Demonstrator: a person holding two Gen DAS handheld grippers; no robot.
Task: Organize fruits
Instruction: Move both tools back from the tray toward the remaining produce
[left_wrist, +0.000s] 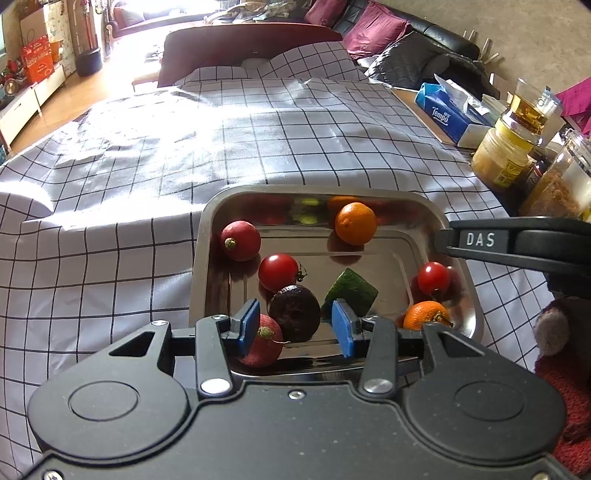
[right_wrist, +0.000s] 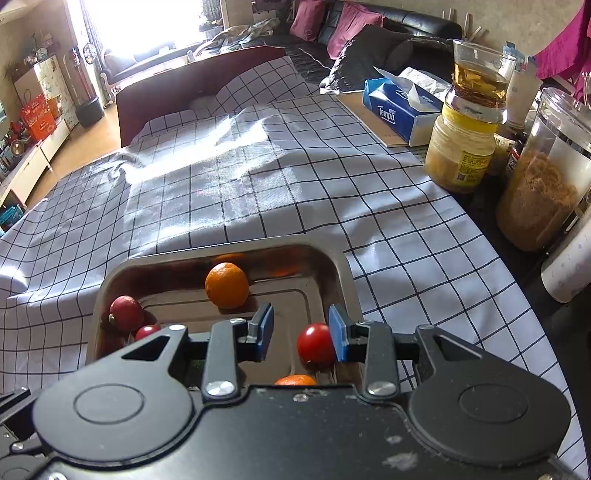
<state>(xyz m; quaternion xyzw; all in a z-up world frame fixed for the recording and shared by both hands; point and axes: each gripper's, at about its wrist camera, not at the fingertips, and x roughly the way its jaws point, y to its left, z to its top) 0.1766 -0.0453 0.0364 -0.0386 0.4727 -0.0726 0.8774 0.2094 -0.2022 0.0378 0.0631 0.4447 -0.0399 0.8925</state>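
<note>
Between our left gripper's (left_wrist: 294, 326) spread pads sits a dark passion fruit (left_wrist: 294, 312) in the steel tray (left_wrist: 471, 295): light, hard-shelled, rollable; squeeze across its middle. Right gripper (right_wrist: 301, 331) spread beside a cherry tomato (right_wrist: 316, 344).

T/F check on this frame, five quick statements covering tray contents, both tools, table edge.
1. Both tools are open: left tool, right tool. True.
2. The metal tray holds two oranges, one at. True.
3. The left tool grips the dark round fruit. False: the fruit lies ungripped between open fingers.
4. The tissue box sits inside the tray. False: it lies on the table's far right.
5. The tablecloth is plain red. False: white with dark grid.
</note>
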